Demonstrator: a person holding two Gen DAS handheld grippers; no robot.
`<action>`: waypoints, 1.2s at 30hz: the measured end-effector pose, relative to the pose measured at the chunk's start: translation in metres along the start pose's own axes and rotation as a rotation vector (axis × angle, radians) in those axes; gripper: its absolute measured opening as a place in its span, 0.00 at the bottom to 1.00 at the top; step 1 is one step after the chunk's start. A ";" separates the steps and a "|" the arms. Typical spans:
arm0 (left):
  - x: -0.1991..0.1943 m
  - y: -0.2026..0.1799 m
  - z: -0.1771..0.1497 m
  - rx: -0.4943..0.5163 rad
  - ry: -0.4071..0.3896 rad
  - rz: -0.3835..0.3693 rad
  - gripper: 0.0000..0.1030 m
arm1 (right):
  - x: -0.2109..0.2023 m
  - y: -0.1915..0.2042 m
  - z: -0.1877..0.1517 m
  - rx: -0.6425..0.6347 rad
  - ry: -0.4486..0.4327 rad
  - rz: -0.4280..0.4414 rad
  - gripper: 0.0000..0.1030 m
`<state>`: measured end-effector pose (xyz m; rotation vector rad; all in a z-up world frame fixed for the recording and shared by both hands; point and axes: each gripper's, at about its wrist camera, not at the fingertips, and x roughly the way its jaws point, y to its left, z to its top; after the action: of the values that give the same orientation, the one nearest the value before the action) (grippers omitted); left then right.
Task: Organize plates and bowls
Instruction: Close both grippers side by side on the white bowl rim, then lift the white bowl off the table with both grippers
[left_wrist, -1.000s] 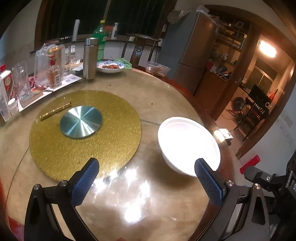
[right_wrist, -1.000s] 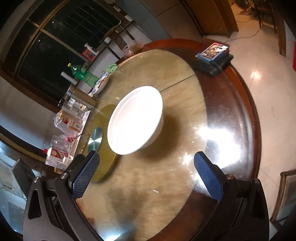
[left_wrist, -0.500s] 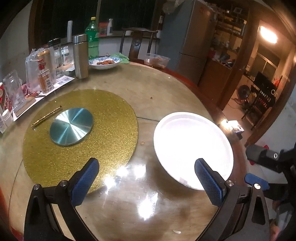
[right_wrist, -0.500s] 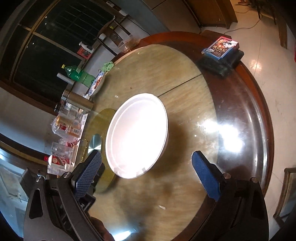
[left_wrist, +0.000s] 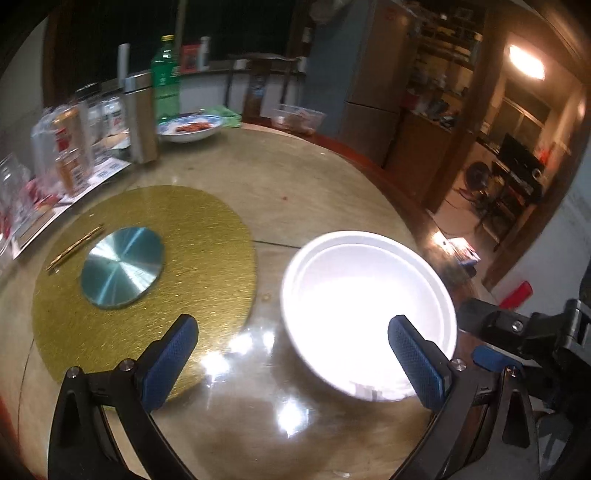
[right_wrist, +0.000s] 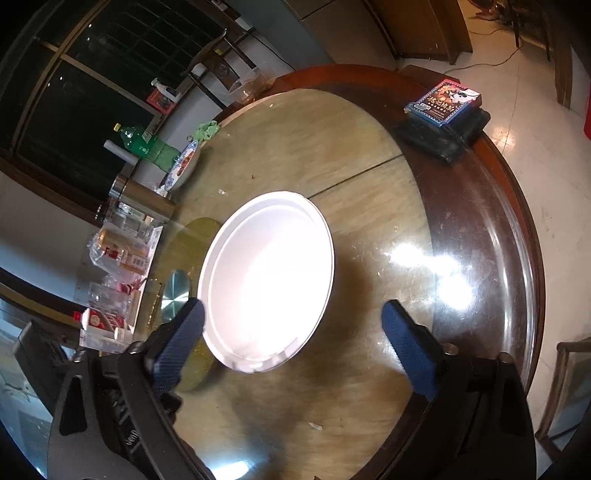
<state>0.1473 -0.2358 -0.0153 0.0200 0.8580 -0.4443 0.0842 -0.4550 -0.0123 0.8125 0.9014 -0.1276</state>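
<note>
A large white bowl (left_wrist: 364, 310) stands on the round glass-topped table (left_wrist: 280, 184), right of a gold round mat (left_wrist: 147, 280). It also shows in the right wrist view (right_wrist: 267, 291). My left gripper (left_wrist: 293, 358) is open and empty, its right finger just in front of the bowl's near rim. My right gripper (right_wrist: 291, 345) is open and empty, the bowl's near rim lying between its fingers. A blue-patterned dish of food (left_wrist: 190, 127) sits at the table's far side.
A silver disc (left_wrist: 122, 267) and a gold stick (left_wrist: 74, 247) lie on the mat. Cans, glasses, a steel flask (left_wrist: 142, 118) and a green bottle (left_wrist: 165, 79) crowd the far left. A boxed item (right_wrist: 443, 101) lies at the table's right rim.
Both grippers have moved closer to the white bowl, which now looks larger in both views. The bowl itself has stayed in place on the table.
</note>
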 end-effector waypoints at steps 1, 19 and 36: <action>0.001 -0.001 0.001 0.004 0.003 0.005 0.99 | 0.001 -0.001 0.000 0.002 0.008 0.005 0.83; 0.029 0.001 -0.004 0.004 0.090 -0.041 0.71 | 0.022 -0.005 0.000 0.073 0.003 -0.045 0.29; 0.035 -0.001 -0.009 0.031 0.117 -0.029 0.19 | 0.028 -0.006 -0.009 0.053 0.006 -0.084 0.09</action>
<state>0.1599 -0.2481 -0.0464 0.0621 0.9672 -0.4872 0.0934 -0.4469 -0.0392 0.8250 0.9415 -0.2234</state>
